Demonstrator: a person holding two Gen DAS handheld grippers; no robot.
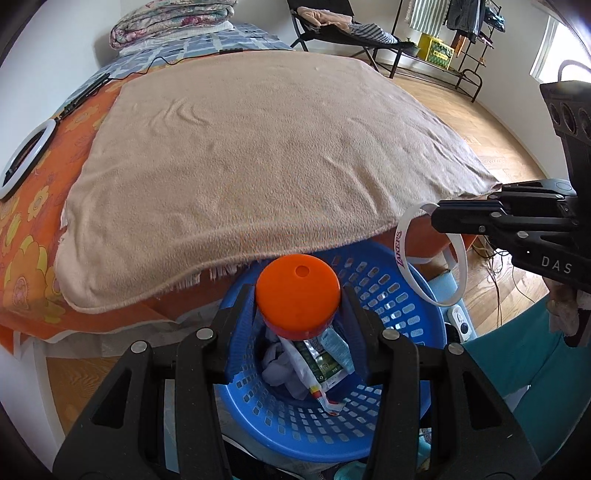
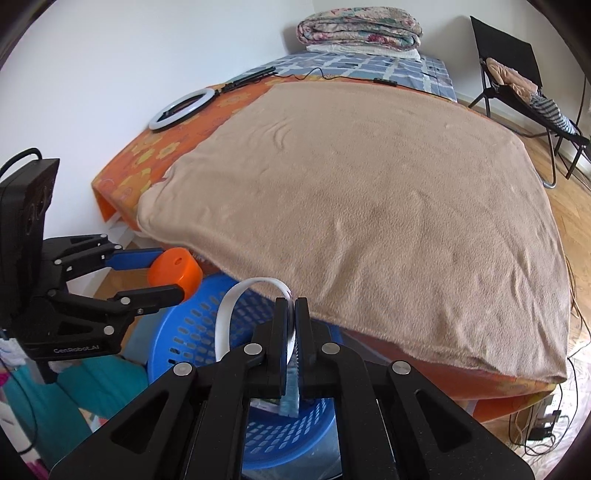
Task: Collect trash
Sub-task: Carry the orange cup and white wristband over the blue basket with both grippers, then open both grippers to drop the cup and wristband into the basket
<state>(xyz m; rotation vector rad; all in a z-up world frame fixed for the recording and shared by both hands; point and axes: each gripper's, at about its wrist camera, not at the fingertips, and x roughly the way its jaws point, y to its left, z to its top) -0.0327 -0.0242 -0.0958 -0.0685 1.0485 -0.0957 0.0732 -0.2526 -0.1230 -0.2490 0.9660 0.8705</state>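
My left gripper [image 1: 298, 295] is shut on a container with an orange lid [image 1: 297, 291], held over the blue perforated basket [image 1: 395, 295]. The same orange-lidded container [image 2: 176, 271] shows at the left of the right wrist view, between the left gripper's [image 2: 168, 275] blue-padded fingers. My right gripper [image 2: 294, 306] is shut on a white wristband [image 2: 236, 299] with purple lettering, above the blue basket [image 2: 192, 332]. In the left wrist view the wristband [image 1: 402, 254] hangs from the right gripper [image 1: 437, 218] over the basket's far rim. Crumpled wrappers and paper [image 1: 314, 365] lie inside the basket.
A bed with a tan blanket [image 1: 258, 166] over an orange flowered sheet [image 1: 29, 236] fills the view beyond the basket. A ring light [image 2: 181, 109] and cables lie near its far side, beside a folded quilt [image 2: 360, 27]. A black chair [image 2: 517, 81], wooden floor and cords [image 2: 535, 432] are at right.
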